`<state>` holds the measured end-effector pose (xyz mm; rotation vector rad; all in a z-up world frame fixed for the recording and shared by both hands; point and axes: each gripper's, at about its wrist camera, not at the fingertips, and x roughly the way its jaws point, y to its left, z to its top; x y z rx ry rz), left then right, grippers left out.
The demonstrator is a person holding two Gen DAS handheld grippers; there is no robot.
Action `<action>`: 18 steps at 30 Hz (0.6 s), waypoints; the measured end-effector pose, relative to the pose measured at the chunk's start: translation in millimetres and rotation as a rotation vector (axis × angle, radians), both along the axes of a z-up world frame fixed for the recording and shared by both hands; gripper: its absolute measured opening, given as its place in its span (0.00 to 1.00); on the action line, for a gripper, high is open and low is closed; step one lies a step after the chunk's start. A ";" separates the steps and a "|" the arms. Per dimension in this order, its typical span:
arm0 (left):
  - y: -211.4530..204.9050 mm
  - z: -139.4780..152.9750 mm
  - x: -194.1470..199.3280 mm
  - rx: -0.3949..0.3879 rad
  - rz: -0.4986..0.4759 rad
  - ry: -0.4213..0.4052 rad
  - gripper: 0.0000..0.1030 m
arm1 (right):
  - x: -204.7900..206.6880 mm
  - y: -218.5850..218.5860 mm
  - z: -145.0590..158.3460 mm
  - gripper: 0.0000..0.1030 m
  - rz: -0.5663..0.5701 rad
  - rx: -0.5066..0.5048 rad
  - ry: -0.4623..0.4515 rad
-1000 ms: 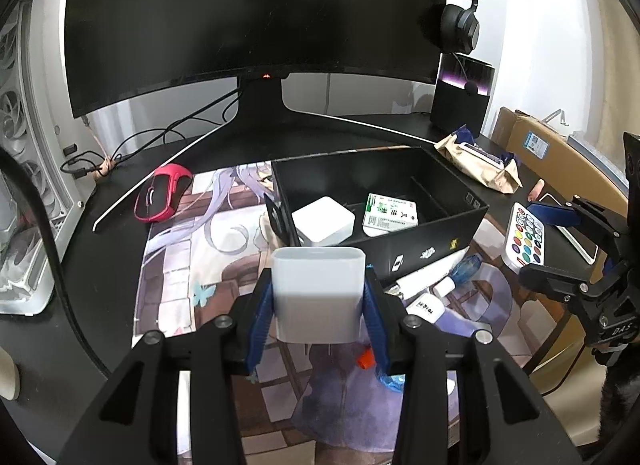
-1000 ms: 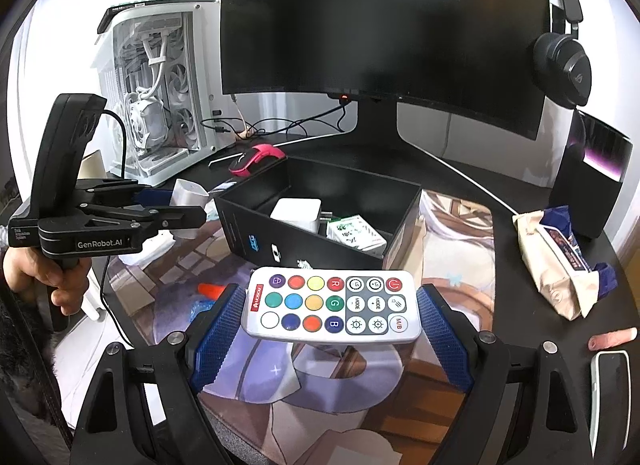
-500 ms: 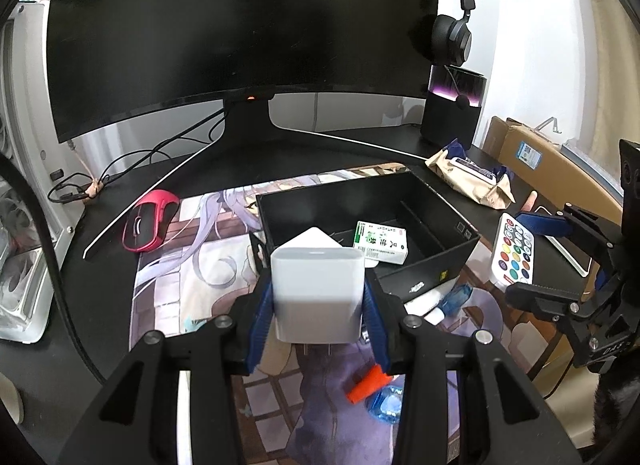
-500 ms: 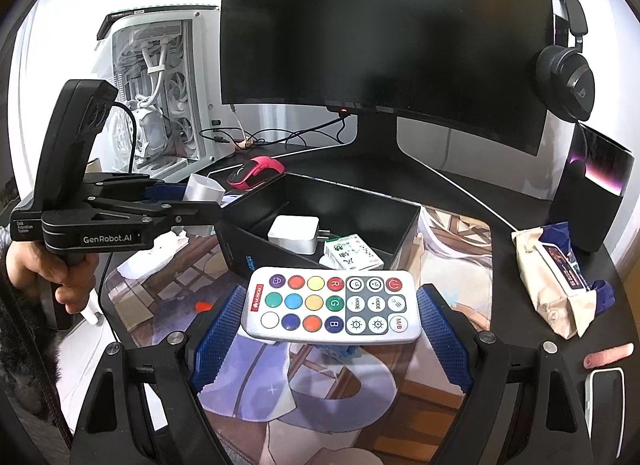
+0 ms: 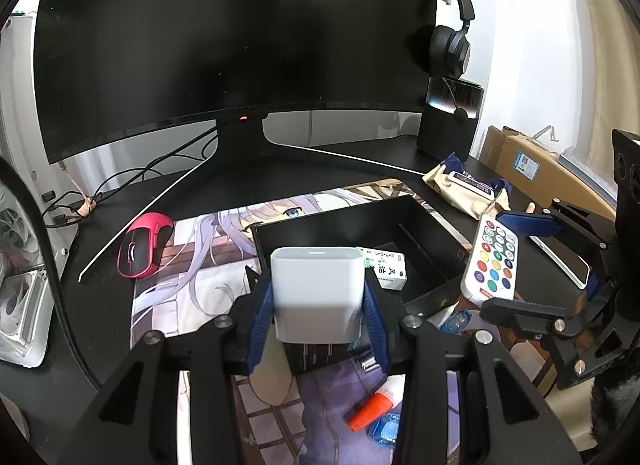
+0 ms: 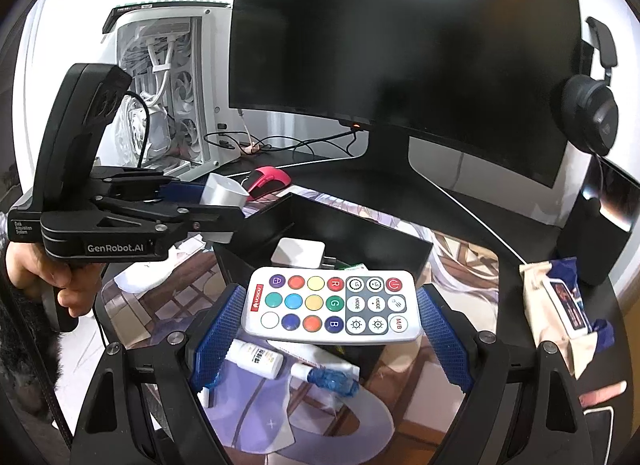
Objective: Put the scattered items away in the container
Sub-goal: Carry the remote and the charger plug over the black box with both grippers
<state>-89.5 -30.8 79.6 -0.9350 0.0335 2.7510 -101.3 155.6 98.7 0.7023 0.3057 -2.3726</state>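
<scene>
White charger (image 5: 318, 297) clamped between left tongs (image 5: 318, 315), above black box (image 5: 432, 225).

The black box (image 5: 420, 221) on the worktop (image 5: 248, 173) stands open at the top, its right-hand part bare beside a white block (image 6: 298, 252) and a green-printed carton (image 5: 386, 271). Bottles (image 6: 256, 359) and an orange cap (image 5: 370, 411) crowd the mat (image 5: 192, 261) before its near wall. Behind, the monitor (image 5: 240, 37) walls off the rear; a red mouse (image 5: 142, 251) lies left, a wipes pack (image 5: 466, 189) right, both clear of the box.
</scene>
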 end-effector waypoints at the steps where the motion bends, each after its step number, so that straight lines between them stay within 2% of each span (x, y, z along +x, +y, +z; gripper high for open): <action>1: 0.3 0.4 -1.5 -0.001 -0.001 0.001 0.39 | -1.1 -1.4 0.9 0.85 0.002 0.002 0.003; 18: 5.5 6.0 -29.4 -0.005 -0.035 -0.001 0.39 | -30.8 -10.0 6.3 0.85 -0.002 0.008 0.001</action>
